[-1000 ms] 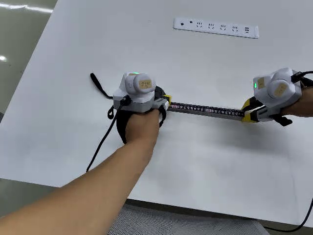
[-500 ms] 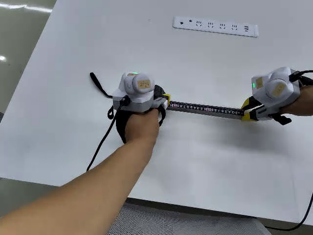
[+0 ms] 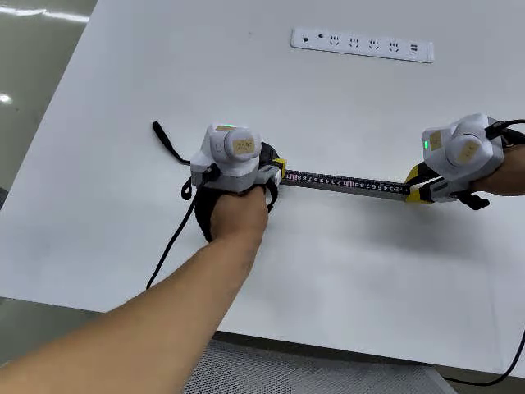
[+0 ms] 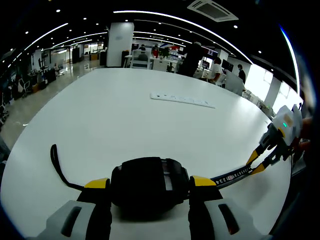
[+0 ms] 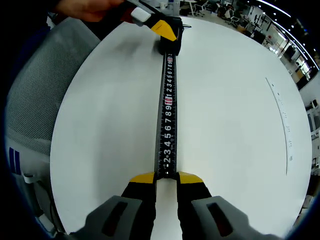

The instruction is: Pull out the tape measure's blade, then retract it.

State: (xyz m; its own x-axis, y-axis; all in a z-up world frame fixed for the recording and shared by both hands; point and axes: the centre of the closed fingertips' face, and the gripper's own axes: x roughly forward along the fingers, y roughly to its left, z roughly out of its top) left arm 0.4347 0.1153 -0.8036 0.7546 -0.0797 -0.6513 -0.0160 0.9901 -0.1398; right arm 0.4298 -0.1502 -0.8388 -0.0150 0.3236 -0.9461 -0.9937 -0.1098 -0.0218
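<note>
A black tape measure case (image 4: 149, 182) rests on the white table, clamped between the yellow-tipped jaws of my left gripper (image 3: 267, 171) (image 4: 149, 183). Its wrist strap (image 3: 166, 141) (image 4: 56, 161) trails off to the left. The dark numbered blade (image 3: 344, 184) (image 5: 166, 120) is drawn out flat across the table to the right. My right gripper (image 3: 416, 188) (image 5: 165, 177) is shut on the blade's end. In the left gripper view the right gripper (image 4: 265, 155) shows at the right edge, holding the blade (image 4: 231, 175).
A white power strip (image 3: 362, 45) (image 4: 182, 100) lies at the far side of the table (image 3: 328, 263). A black cable (image 3: 168, 242) runs from the left gripper toward the near table edge. A mesh chair seat (image 5: 37, 75) sits below the edge.
The left gripper and case shifted slightly to the right. The blade's drawn-out length looks about the same.
</note>
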